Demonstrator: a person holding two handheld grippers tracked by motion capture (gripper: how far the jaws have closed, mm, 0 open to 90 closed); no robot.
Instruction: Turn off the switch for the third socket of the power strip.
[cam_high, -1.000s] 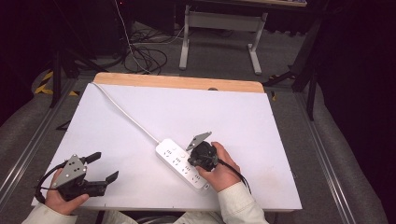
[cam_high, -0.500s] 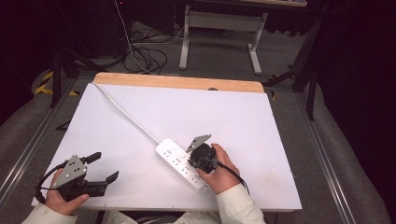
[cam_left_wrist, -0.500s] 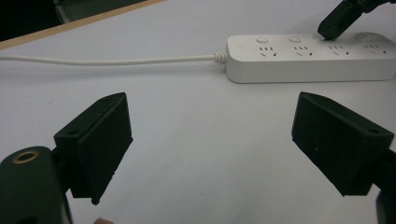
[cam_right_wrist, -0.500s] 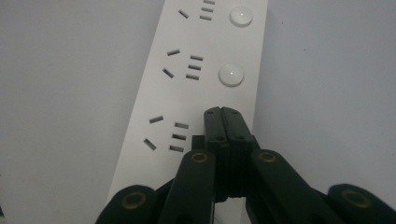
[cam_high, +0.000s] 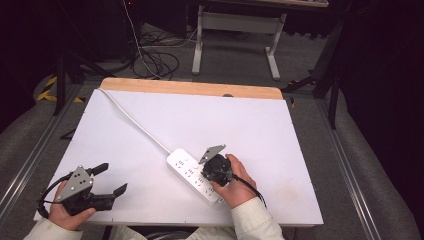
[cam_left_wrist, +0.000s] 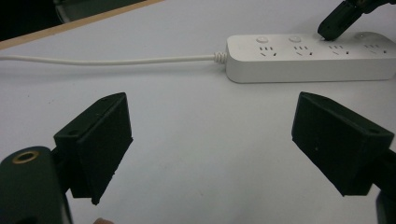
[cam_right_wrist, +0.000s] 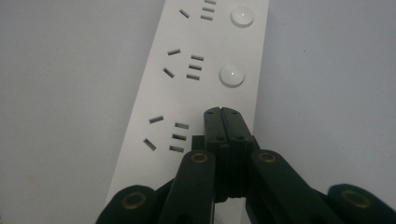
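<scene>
the white power strip (cam_high: 195, 175) lay near the middle of the white table (cam_high: 250, 125), slightly toward the near edge, running from ten o'clock to four o'clock, its white cord (cam_high: 132, 120) trailing off toward the table's far left corner at ten o'clock. the right gripper (cam_right_wrist: 221, 114) pointed down at the strip, its jaws clenched together with nothing between them, tips over the strip's surface where the third round button sat, below two other buttons (cam_right_wrist: 231, 75). whether the tips pressed it could not be told. the left gripper (cam_high: 114, 179) rested near the table's corner at seven o'clock, well apart from the strip, jaws released wide and empty.
</scene>
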